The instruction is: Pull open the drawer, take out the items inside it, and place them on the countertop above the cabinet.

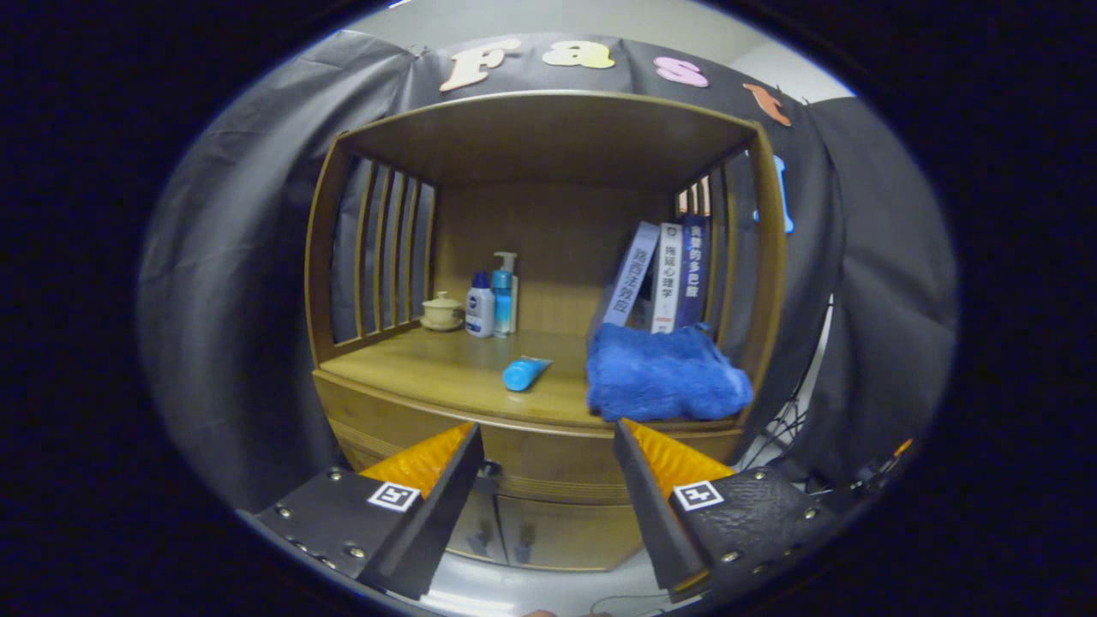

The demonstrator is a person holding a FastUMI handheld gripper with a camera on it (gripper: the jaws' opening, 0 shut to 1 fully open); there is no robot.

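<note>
The gripper (546,446) hangs in front of the wooden cabinet (548,257) with its 2 fingers spread wide apart and nothing between them. The drawer (548,467) sits directly beyond the fingertips, just under the countertop (446,368), and looks closed; whatever is inside it is hidden. On the countertop lie a blue tube (524,374) and a folded blue towel (664,377), with 2 bottles (493,302), a small lidded jar (442,312) and 3 books (664,278) further back. No handle is clear on the drawer front, so the likely move is to find a lip or edge first, approach square to it, close on it, then pull straight back.
</note>
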